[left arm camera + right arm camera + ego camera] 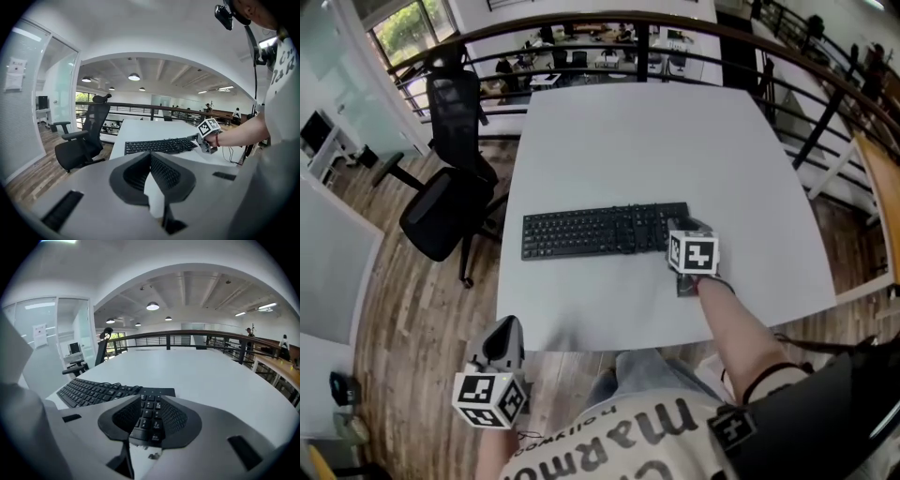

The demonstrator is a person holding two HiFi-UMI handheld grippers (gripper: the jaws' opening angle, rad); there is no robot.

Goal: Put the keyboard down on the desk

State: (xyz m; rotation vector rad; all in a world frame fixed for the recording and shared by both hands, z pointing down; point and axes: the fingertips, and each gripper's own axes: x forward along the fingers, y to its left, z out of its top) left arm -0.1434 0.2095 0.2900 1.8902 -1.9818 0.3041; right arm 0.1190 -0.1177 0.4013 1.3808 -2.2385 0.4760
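The keyboard (600,230) lies flat on the tabletop (656,141), its length running from 9 to 3 o'clock. My right gripper (678,230) sits over its 3 o'clock end, jaws a little apart with number keys showing between them. My left gripper (508,330), jaws together and empty, hangs off the tabletop's edge at 7 o'clock.

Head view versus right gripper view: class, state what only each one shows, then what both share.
Only the head view: the left gripper, held off the near edge of the desk, and the person's forearm. Only the right gripper view: the jaws of the right gripper standing apart, framing the number keys of the keyboard, and the ceiling lamps. Both: the keyboard lying flat on the desk, with the railing beyond.
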